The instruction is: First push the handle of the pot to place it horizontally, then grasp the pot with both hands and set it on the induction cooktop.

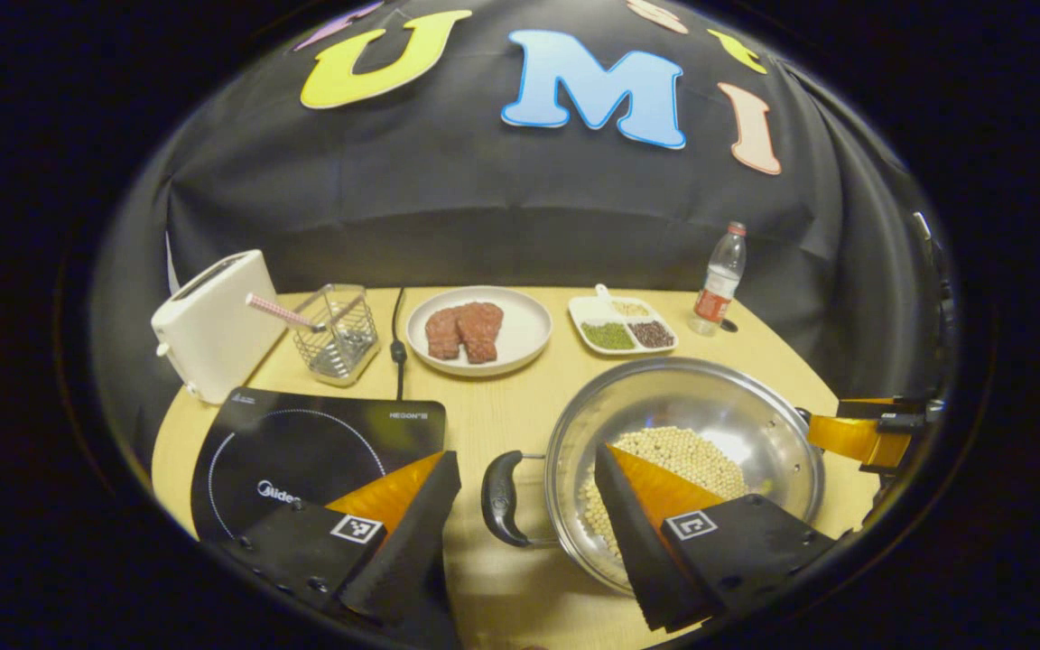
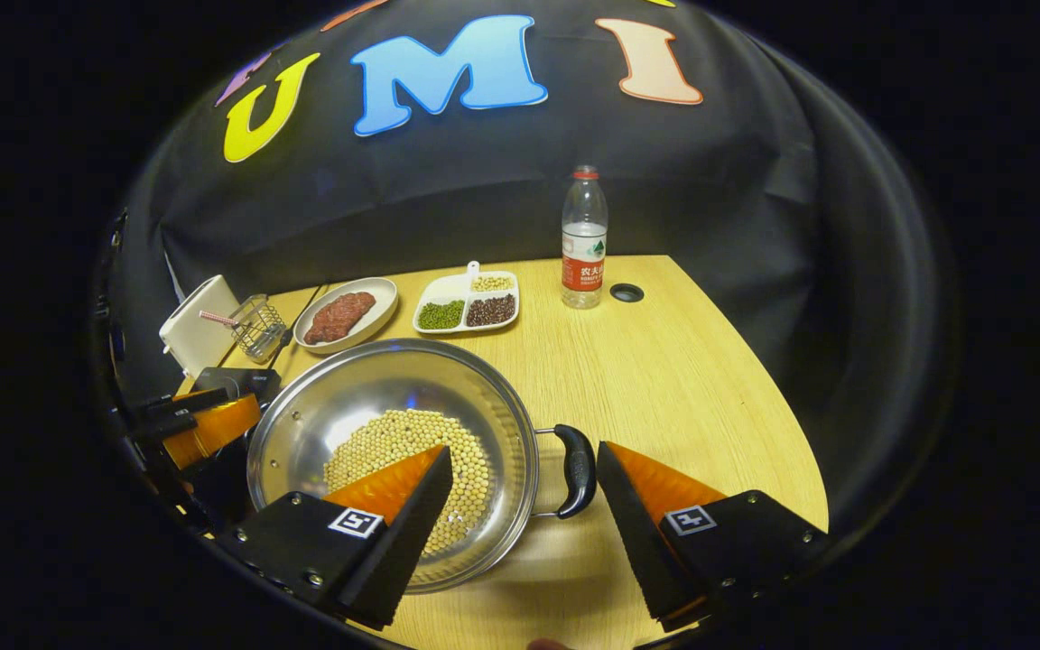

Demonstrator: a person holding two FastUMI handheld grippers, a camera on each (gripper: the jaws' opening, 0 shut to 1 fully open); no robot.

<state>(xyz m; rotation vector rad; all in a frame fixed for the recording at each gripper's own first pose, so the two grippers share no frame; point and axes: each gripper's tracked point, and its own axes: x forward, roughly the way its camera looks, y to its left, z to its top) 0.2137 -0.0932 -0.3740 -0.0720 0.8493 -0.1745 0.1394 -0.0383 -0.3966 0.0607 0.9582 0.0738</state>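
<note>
- Left tool [image 1: 527,524]: its fingers stand wide apart and straddle the pot's left handle [image 1: 500,497], one finger over the cooktop's corner, the other over the pot's rim; nothing is pinched yet.
- Right tool [image 2: 524,510]: also spread wide, around the right handle [image 2: 576,469], one finger above the beans, the other over bare table [image 2: 701,361]; no contact that I can make out.
- Pot [image 1: 710,424]: it sits on the table just beside the cooktop [image 1: 303,451], not on it, with a layer of beans [image 1: 682,451] inside.
- Progress, as I judge it: the handles lie out to the sides, level with the rim, so the pushing step looks done. The two-handed grasp is lined up but not closed.
- Left to do: close both tools on the handles, lift, carry the pot over and set it on the cooktop's ring.
- Farther off: toaster [image 1: 213,325], rack [image 1: 335,334], meat plate [image 1: 479,329], bottle [image 1: 719,280].
</note>
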